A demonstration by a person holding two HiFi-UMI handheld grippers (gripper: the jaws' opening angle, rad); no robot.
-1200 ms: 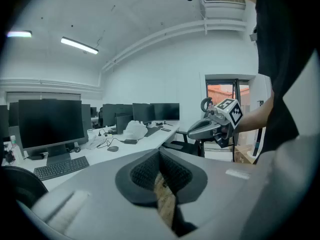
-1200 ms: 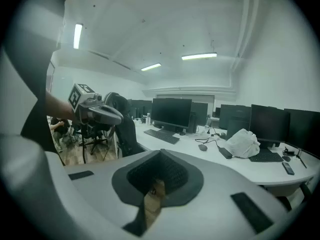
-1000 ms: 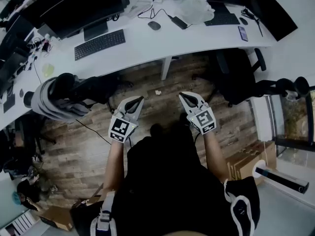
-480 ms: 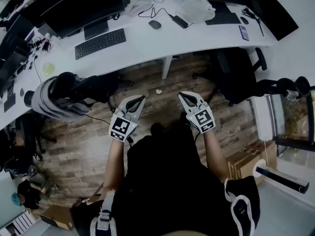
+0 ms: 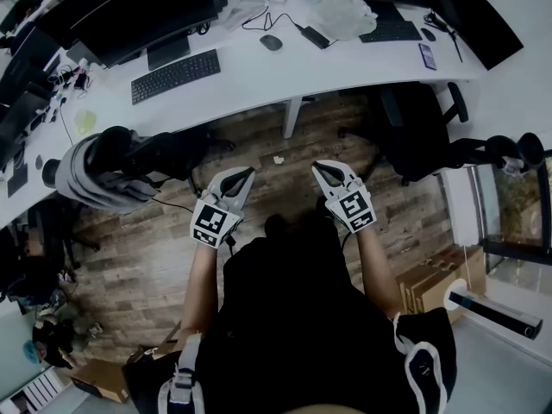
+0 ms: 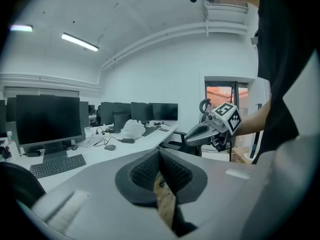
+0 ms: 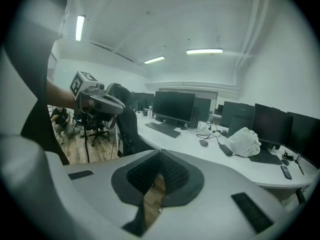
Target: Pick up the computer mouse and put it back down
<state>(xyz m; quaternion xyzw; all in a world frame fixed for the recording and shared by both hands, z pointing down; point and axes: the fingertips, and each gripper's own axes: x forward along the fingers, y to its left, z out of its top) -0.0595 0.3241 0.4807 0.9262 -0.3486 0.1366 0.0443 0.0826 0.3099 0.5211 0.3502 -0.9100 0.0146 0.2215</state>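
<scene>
The dark computer mouse (image 5: 271, 42) lies on the long white desk (image 5: 259, 80), far ahead of both grippers; it also shows small in the left gripper view (image 6: 110, 147) and the right gripper view (image 7: 203, 143). My left gripper (image 5: 247, 172) and right gripper (image 5: 316, 167) hang side by side over the wooden floor, close to my body and well short of the desk. Both are shut with nothing between the jaws. Each gripper view shows its own closed jaws, left gripper (image 6: 160, 152) and right gripper (image 7: 160, 154), and the other gripper off to the side.
A keyboard (image 5: 175, 76) and a monitor (image 5: 147, 11) are left of the mouse, a white plastic bag (image 5: 343, 14) and a phone (image 5: 426, 58) right of it. A chair draped with a grey jacket (image 5: 103, 175) stands at left, a black chair (image 5: 418, 132) at right, cardboard boxes (image 5: 435, 279) beside me.
</scene>
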